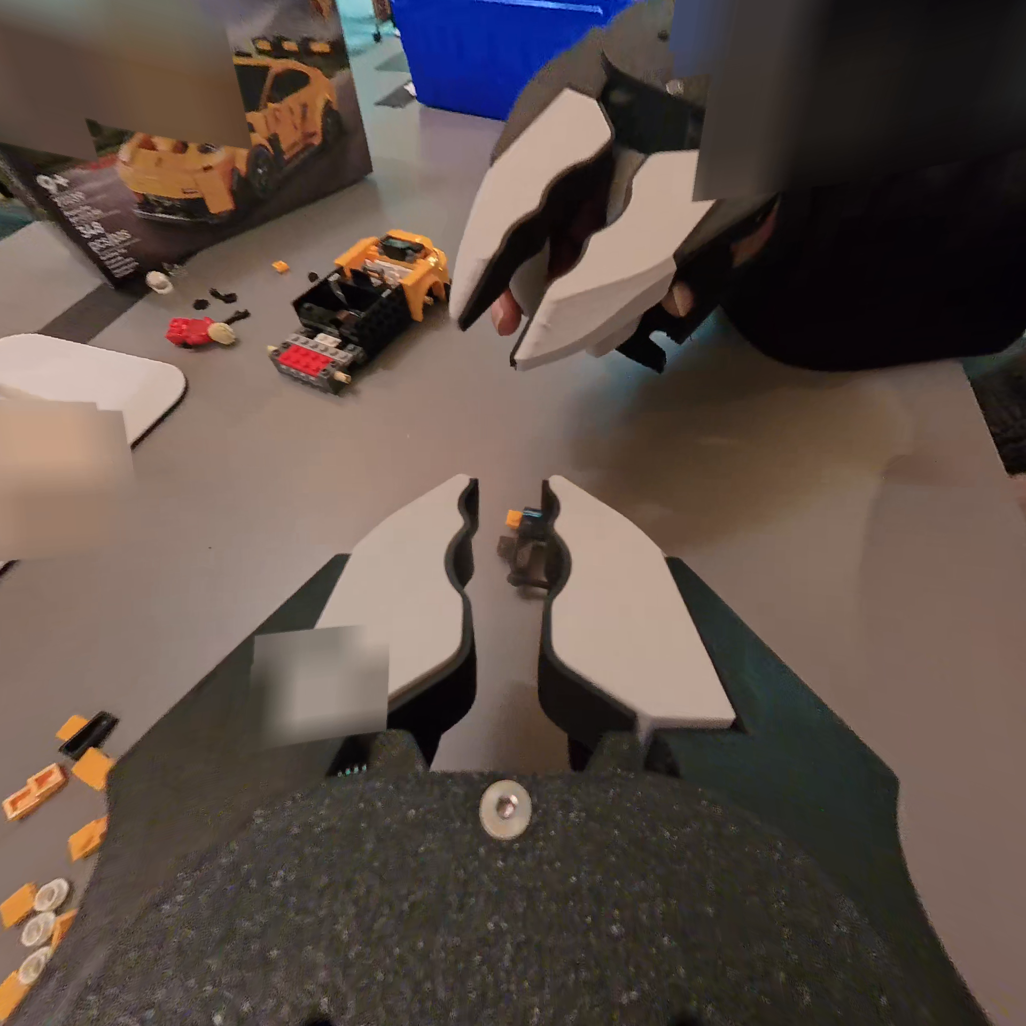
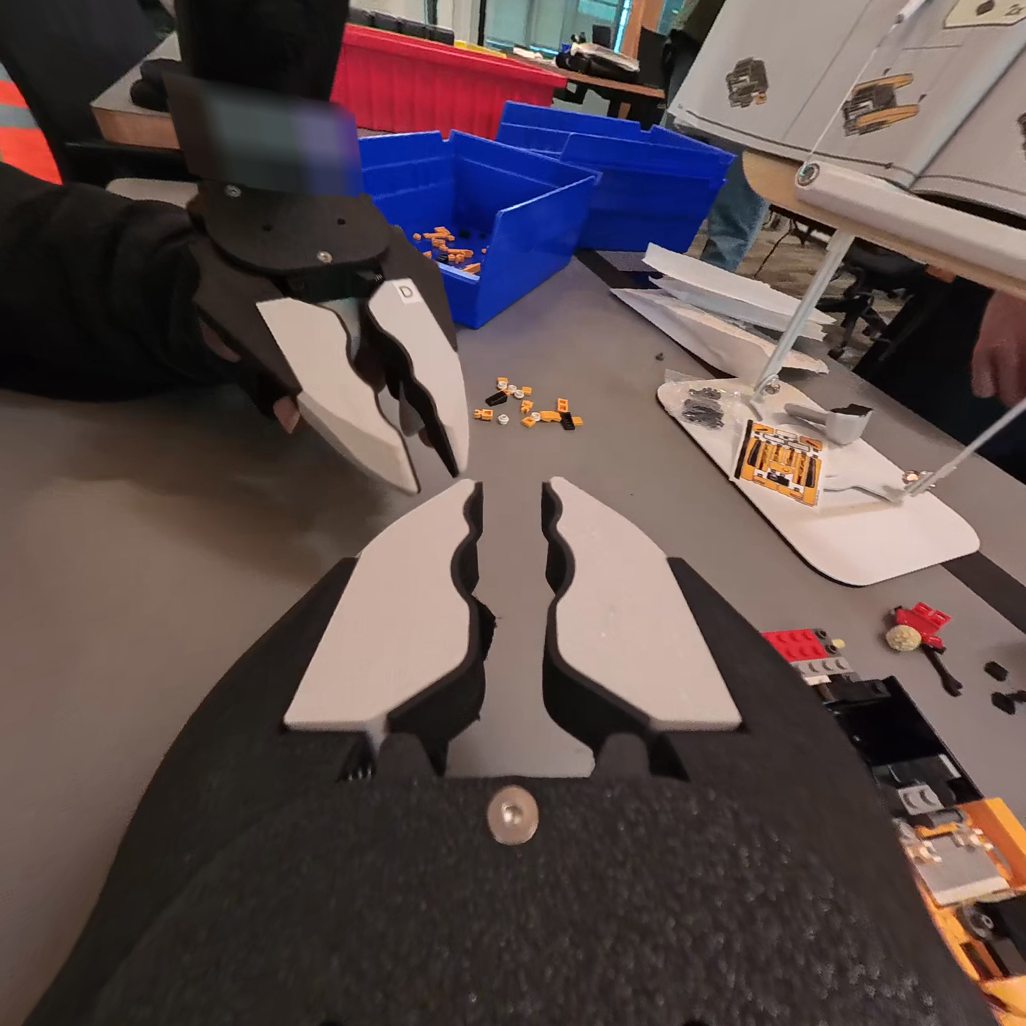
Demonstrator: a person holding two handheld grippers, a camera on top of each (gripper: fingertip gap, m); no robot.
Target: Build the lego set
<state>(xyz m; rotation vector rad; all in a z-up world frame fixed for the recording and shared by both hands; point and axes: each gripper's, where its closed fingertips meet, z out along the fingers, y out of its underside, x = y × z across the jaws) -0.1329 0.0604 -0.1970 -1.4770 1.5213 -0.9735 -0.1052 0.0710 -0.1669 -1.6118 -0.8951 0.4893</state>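
Note:
My left gripper (image 1: 509, 486) is open low over the grey table. A small black sub-assembly (image 1: 524, 547) with orange and blue bits lies between its jaws, against the right finger; the left finger stands apart from it. My right gripper (image 2: 512, 484) is open and empty. It shows in the left wrist view (image 1: 488, 344) at the upper right, tips down. The left gripper (image 2: 436, 480) shows just ahead of it, tips nearly meeting. The partly built orange and black car (image 1: 361, 311) sits beyond, and low right in the right wrist view (image 2: 888, 749).
A red minifigure (image 1: 197, 332) and small black parts lie left of the car, before the set's box (image 1: 222, 166). Loose orange pieces (image 2: 527, 408) lie ahead; blue bins (image 2: 499, 222) stand behind. A sticker sheet (image 2: 777, 463) rests on the white base (image 2: 888, 544) of the instruction stand. The gap from one gripper's tips to the other's is roughly 5 centimetres.

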